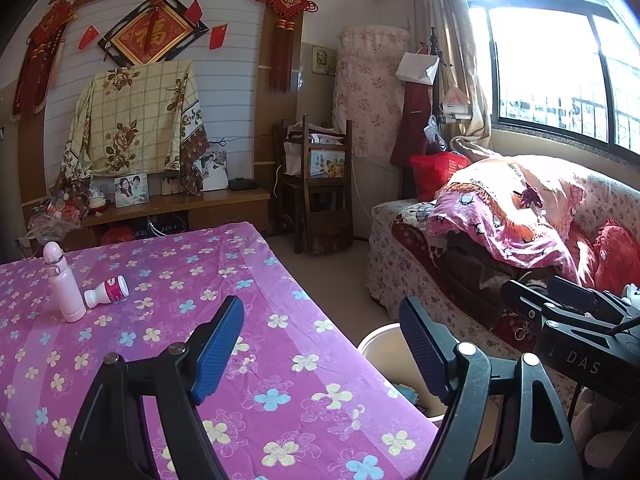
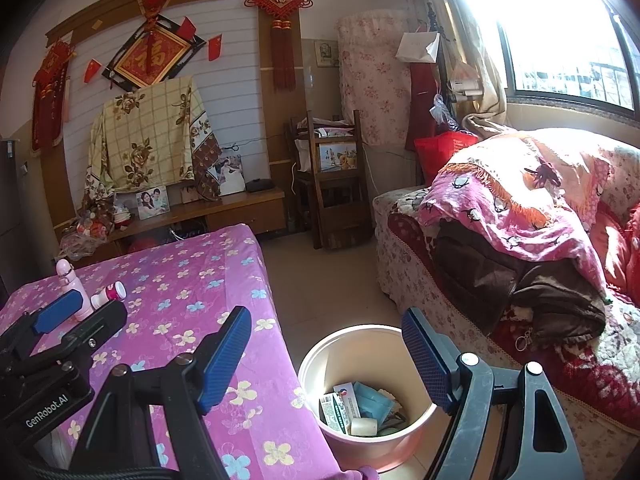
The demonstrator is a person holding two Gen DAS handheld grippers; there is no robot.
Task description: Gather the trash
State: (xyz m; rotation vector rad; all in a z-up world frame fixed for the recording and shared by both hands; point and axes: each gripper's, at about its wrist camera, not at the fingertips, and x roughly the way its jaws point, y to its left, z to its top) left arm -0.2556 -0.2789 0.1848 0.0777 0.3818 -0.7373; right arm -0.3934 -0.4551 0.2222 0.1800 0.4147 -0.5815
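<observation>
Jaws of both the left gripper and right gripper stand open, empty. The small white plastic bottle with pink label, lying mid-left on the table, looks light, stiff and slippery; grip across its body.

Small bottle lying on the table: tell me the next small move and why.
Probably reach the left gripper toward the small bottle: it lies tipped beside the upright pink flask, both grippers are open and empty, and the bin already holds trash.
</observation>
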